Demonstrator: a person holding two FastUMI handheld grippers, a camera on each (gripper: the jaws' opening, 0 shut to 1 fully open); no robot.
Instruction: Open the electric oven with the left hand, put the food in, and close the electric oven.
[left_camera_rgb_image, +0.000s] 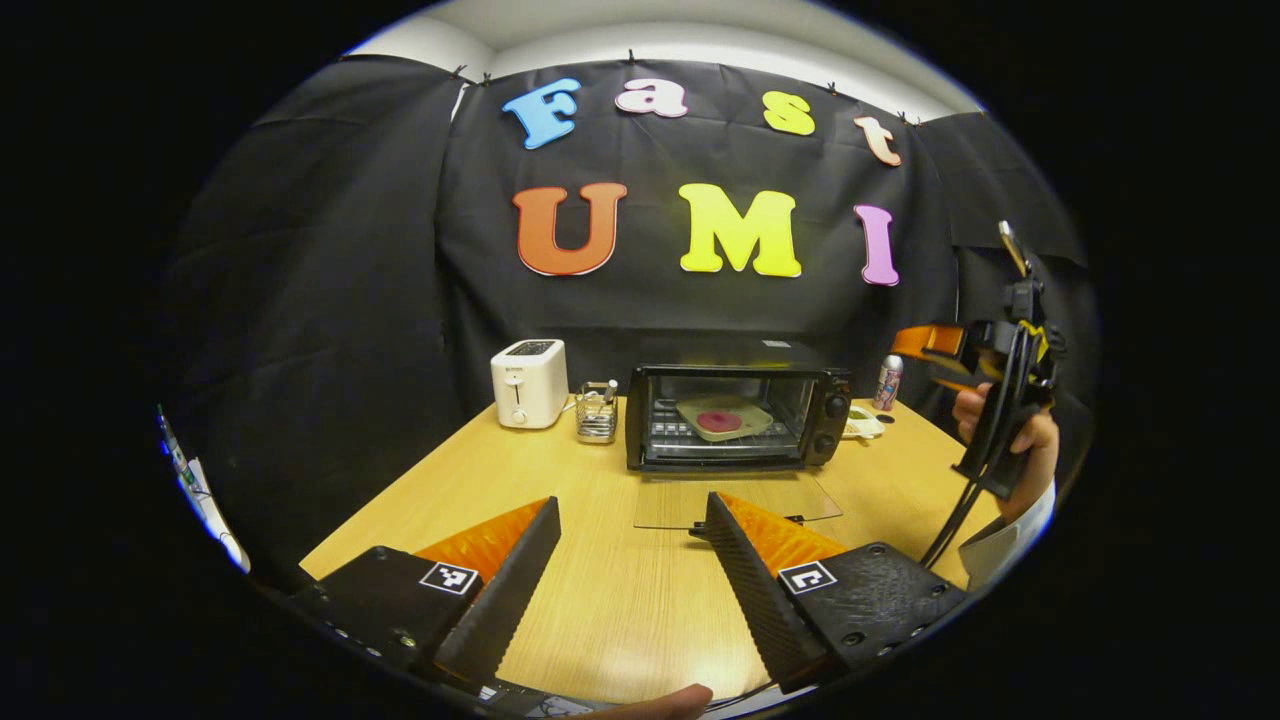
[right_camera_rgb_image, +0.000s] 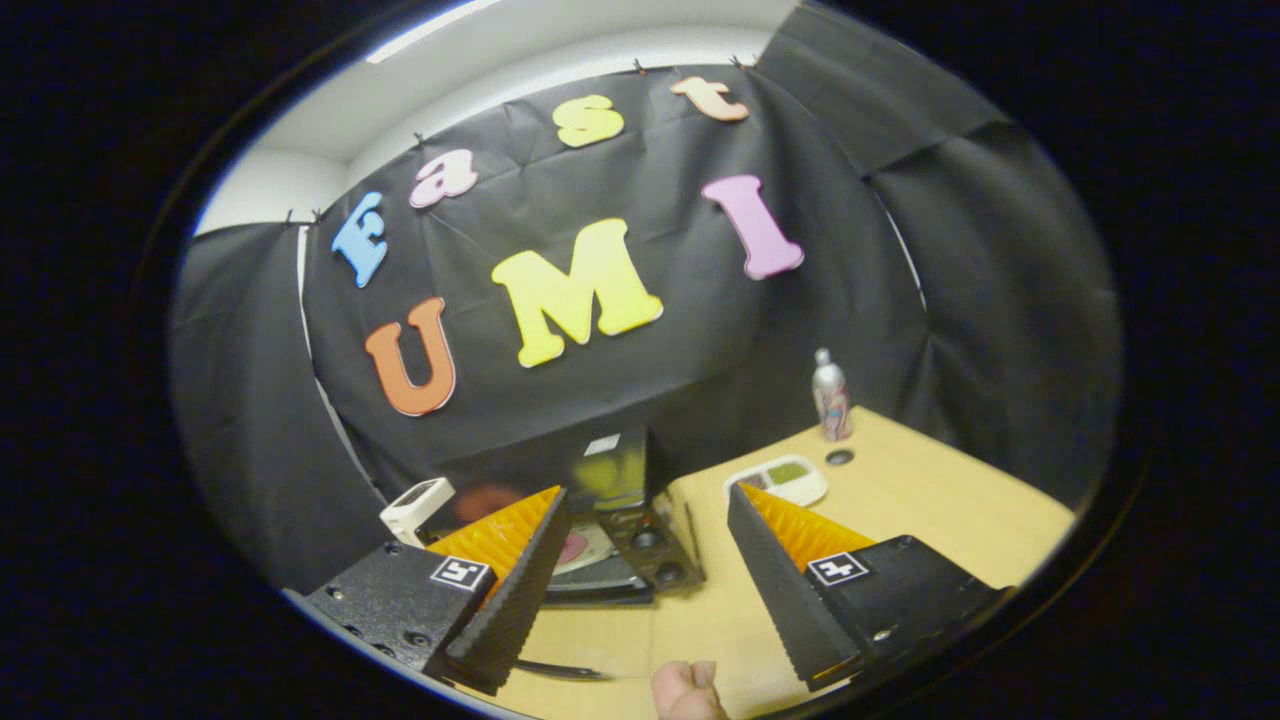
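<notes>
Looking at the small black electric oven with the glass-fronted door (left_camera_rgb_image: 738, 430), it sits toward the back of the light wooden table (left_camera_rgb_image: 600, 600), and its door (left_camera_rgb_image: 737, 500) is already folded down flat toward the front, see-through over the wood. Inside, on the wire rack, there's a pale squarish plate with a round dark-red piece of food (left_camera_rgb_image: 720, 421) on it, so by my read the loading is done and only the closing is left.

The left gripper (left_camera_rgb_image: 630, 570) hangs low over the table in front of the door, its orange-backed black fingers spread wide with nothing between them. The right gripper (right_camera_rgb_image: 650, 570) is held up high off to the right, also spread and empty; in the left gripper view you can see the hand (left_camera_rgb_image: 1010, 440) holding it.

Handling-wise, I'd guess that door is stiff glass on a hinge, light to swing but slick and hard, so pinching the pane itself seems dicey. There's a dark bit at the front edge that may be the handle (left_camera_rgb_image: 795, 519), though it's too small to be sure. Best bet is probably hooking under that front edge and lifting, easing it shut so it doesn't slam. The oven looks light enough to slide if shoved.

Other stuff around: a white toaster (left_camera_rgb_image: 529, 383), a wire holder (left_camera_rgb_image: 597, 410), a slim metal can (left_camera_rgb_image: 888, 382), a small white tray (right_camera_rgb_image: 788, 480).
</notes>
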